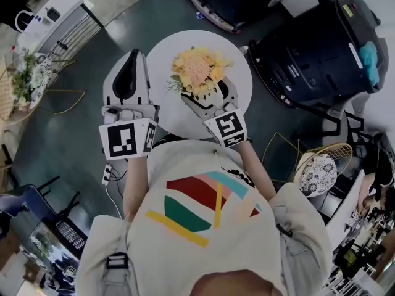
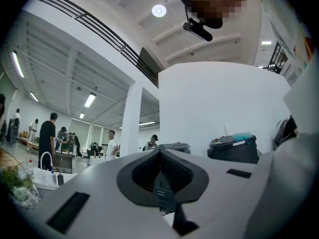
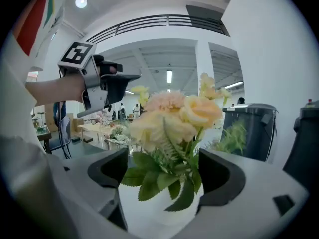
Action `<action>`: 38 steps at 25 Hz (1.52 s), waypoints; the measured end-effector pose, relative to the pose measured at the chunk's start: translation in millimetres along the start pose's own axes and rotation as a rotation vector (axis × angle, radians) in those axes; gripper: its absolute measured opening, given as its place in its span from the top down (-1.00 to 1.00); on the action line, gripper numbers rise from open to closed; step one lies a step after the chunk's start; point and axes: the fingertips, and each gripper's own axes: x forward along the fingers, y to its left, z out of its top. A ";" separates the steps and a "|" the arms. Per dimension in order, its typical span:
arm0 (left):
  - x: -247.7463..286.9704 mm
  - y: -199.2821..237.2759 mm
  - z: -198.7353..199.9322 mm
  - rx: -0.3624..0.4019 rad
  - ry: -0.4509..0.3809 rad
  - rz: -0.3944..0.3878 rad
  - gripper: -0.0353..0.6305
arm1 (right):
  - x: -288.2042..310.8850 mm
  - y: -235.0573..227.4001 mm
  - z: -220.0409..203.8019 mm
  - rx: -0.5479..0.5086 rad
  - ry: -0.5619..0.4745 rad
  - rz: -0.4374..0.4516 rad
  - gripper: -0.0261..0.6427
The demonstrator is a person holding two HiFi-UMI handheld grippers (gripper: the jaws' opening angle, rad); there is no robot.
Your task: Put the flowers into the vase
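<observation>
From where I stand, the flowers [image 1: 197, 71] sit near the middle of the round white table [image 1: 166, 113]. Their stems go down into a white vase [image 3: 164, 205], which from above is hidden under the blooms.

The right gripper [image 1: 207, 97] comes in from 6 o'clock of the bouquet. Its jaws are spread wide, one on each side of the vase and the lower leaves, with a gap on both sides, so it grips nothing. The left gripper [image 1: 131, 57] hangs at about 9 o'clock of the flowers, out past the table's edge. Its jaws are pressed together and empty.

The flowers look seated, so I take the step in hand to be a clean let-go and retreat. To do it well:

- Keep the right jaws this wide and draw straight back toward 6 o'clock, along the line the gripper points. Moving sideways would risk trouble.
- Watch the drooping leaves [image 3: 164, 183]. They hang between the jaws, and a snagged leaf could drag the stems up or tip the vase.
- Go slowly at first, since the vase looks light and top-heavy under that big head of blooms.
- If it rocks, the left gripper is near enough to come in from 9 o'clock and steady the rim.
</observation>
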 end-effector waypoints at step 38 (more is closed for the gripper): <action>-6.4 1.8 7.3 -0.014 -0.029 -0.039 0.87 | -30.5 -6.1 -155.2 0.239 0.383 -0.047 -0.35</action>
